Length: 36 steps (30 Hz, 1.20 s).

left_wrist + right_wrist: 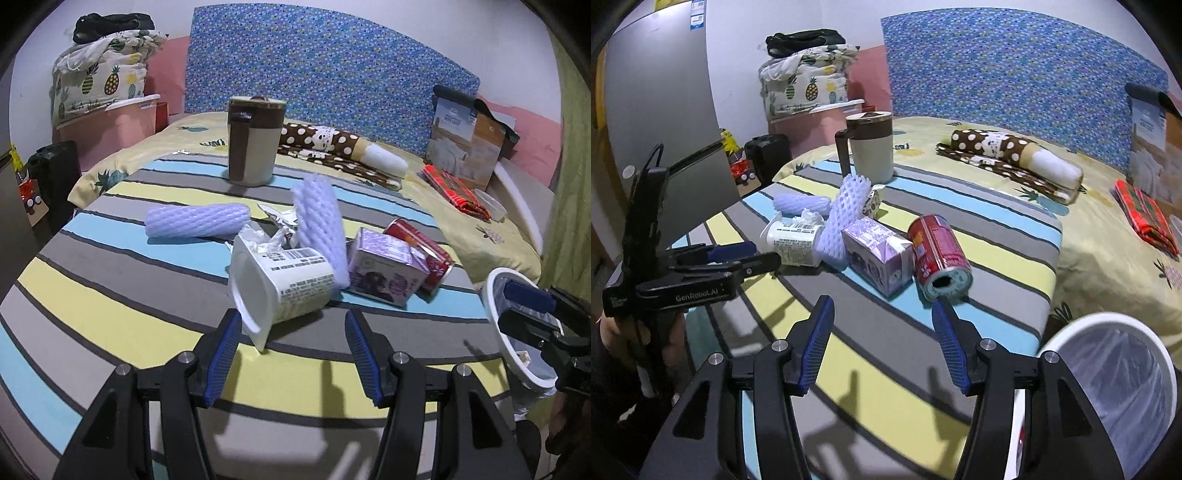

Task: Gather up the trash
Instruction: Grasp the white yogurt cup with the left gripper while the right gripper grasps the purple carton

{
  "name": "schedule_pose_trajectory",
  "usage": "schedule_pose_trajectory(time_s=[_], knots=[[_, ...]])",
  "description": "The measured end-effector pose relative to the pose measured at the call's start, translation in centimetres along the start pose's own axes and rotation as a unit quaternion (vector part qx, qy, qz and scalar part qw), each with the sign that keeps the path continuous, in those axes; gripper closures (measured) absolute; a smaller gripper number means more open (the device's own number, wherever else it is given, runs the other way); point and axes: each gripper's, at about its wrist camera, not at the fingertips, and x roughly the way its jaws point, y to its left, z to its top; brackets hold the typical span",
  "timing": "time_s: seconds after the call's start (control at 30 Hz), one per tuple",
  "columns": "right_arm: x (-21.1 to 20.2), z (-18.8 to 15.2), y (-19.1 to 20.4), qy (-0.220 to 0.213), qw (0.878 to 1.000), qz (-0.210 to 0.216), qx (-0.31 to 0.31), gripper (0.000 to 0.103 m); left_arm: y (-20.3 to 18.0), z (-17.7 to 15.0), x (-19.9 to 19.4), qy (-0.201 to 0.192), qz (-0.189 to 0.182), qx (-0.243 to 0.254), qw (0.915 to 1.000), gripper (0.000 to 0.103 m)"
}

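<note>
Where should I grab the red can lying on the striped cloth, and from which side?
Grip the red can across its round body at mid-length, coming from above. It lies on its side, open end toward the right gripper, beside the carton, so its far side is freest.

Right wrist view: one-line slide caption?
Open right gripper faces a tipped red can and purple carton on the striped bedspread.

— What sort of place is this?
— A bedroom in a home. There's a bed (480, 229) with a pineapple-print sheet and a blue patterned headboard (332, 74).
— Anything else?
— A rolled polka-dot blanket (332, 147) lies on it, and folded bedding (99, 81) is piled on a pink bin (110, 125) in the corner. A striped cloth (110, 295) covers the near part.
</note>
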Motion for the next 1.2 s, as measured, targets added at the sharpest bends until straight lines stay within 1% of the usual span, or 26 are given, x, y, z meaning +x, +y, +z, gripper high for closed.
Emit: schedule_pose_trajectory(time_s=[0.07,0.27,0.33,0.37,0.43,0.6,0.73,1.03,1.13,1.2], knots=[[0.7,0.4,0.0,0.003,1.000,0.002,-0.008,0.046,0.1,0.0,0.5,0.005,-0.002,-0.001,1.0000,0.043],[2.3,1.4,-0.3,0.007,1.000,0.010,-0.027,0.046,0.0,0.3,1.7,0.016,-0.012,0.003,0.9998,0.051],[2.7,1.7,-0.4,0.009,0.999,0.012,-0.032,0.046,0.1,0.3,2.1,0.022,-0.018,0.002,0.9996,0.058],[3.0,2.0,-0.4,0.009,0.999,0.013,-0.036,0.046,0.0,0.4,2.2,0.024,-0.021,0.002,0.9995,0.060],[3.5,2.3,-0.3,0.010,0.999,0.014,-0.039,0.046,0.0,0.4,2.3,0.027,-0.027,0.002,0.9993,0.071],[4.6,3.0,-0.4,0.013,0.999,0.017,-0.047,0.046,0.1,0.3,2.0,0.026,-0.033,-0.001,0.9991,0.079],[5.4,3.4,-0.4,0.018,0.998,0.018,-0.054,0.046,0.3,0.0,1.6,0.027,-0.038,-0.004,0.9989,0.081],[6.7,3.4,-0.2,0.039,0.997,0.025,-0.062,0.046,0.9,-0.5,1.0,0.030,-0.045,-0.014,0.9984,0.081],[6.5,3.2,0.3,0.046,0.996,0.049,-0.063,0.046,1.0,-0.6,0.9,0.029,-0.051,-0.013,0.9982,0.081],[6.6,3.2,0.6,0.047,0.995,0.053,-0.066,0.046,1.0,-0.5,1.2,0.030,-0.055,-0.012,0.9980,0.081]])
